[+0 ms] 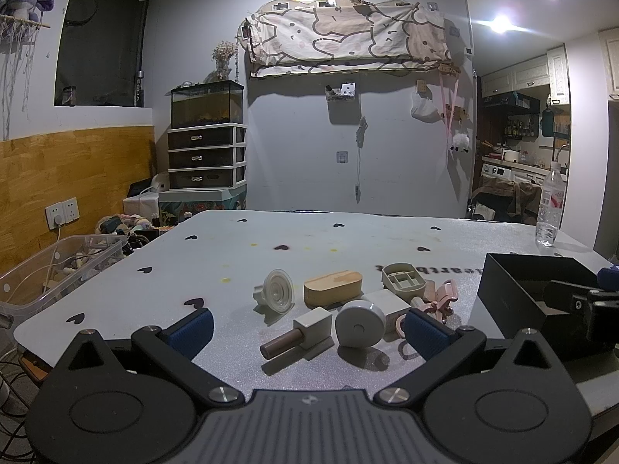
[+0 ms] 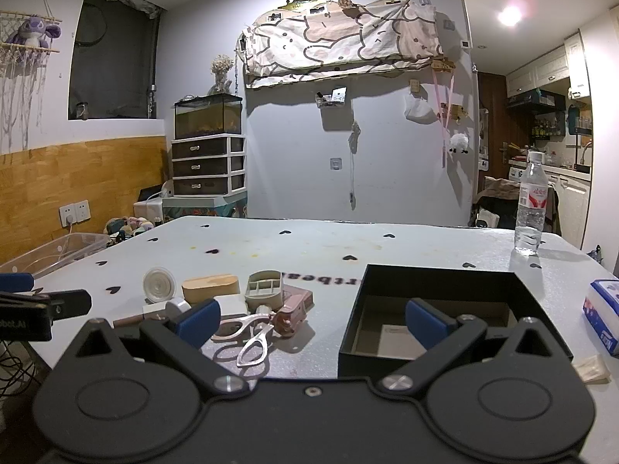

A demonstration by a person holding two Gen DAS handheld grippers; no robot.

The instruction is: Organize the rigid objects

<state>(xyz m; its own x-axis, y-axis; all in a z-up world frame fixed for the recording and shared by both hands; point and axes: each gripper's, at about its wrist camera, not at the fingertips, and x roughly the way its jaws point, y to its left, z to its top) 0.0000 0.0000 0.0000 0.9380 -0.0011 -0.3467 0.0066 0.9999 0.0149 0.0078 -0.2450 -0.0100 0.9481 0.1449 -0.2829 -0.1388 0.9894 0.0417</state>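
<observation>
Clutter of small rigid objects [image 1: 348,305] lies just beyond the released left gripper [image 1: 309,330]; the open black cardboard box [image 2: 445,290] sits right, before the released right gripper [image 2: 311,323].

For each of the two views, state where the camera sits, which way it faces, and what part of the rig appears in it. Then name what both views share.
Left wrist: sits on the left hand-held gripper, open, low at the table's near edge, facing the object pile and far wall; the right gripper's tip shows at the right edge.
Right wrist: sits on the right hand-held gripper, open, facing the black box and pink scissors.
Shared: wooden block, water bottle, box, wall.
</observation>
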